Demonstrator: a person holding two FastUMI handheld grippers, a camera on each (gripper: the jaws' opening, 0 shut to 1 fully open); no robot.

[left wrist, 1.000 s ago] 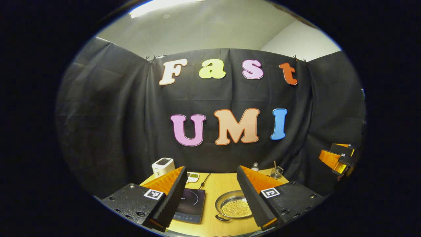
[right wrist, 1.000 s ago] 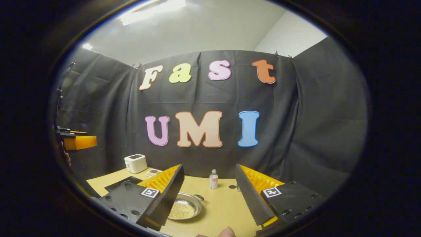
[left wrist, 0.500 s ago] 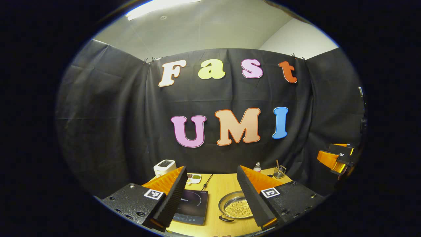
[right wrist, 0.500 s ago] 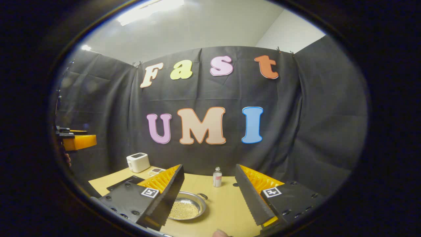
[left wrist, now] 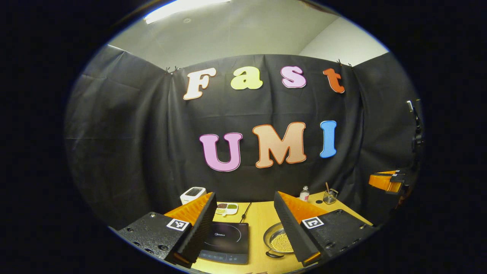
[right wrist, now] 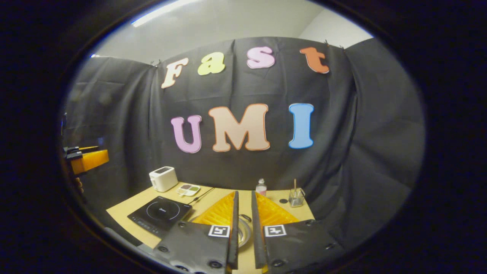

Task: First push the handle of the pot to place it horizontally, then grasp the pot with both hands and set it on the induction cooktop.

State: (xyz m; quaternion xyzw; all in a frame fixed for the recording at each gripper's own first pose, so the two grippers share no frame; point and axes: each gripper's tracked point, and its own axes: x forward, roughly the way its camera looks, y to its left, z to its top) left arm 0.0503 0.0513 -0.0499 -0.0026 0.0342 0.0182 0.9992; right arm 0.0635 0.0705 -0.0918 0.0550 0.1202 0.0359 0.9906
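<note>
A shallow steel pot [left wrist: 277,240] holding yellow grains sits on the wooden table, right of the black induction cooktop [left wrist: 227,238]. One dark loop handle [left wrist: 274,255] points toward the near edge. My left gripper [left wrist: 244,196] hangs open above the table, well short of both. In the right gripper view, my right gripper [right wrist: 244,194] has its fingers almost together with nothing between them. A sliver of the pot [right wrist: 243,233] and its far handle [right wrist: 245,217] show through the narrow gap. The cooktop [right wrist: 159,215] lies to the left.
A white appliance [right wrist: 163,178], a small divided dish [right wrist: 188,188], a little bottle [right wrist: 261,187] and a glass with a stick [right wrist: 296,196] line the table's back edge [right wrist: 213,189]. The other gripper shows far off at each view's side [left wrist: 386,182] [right wrist: 88,160].
My right gripper's fingers have gone from wide apart to nearly together, and its view has tipped down over the table. The left gripper's view has shifted slightly; it stays open.
</note>
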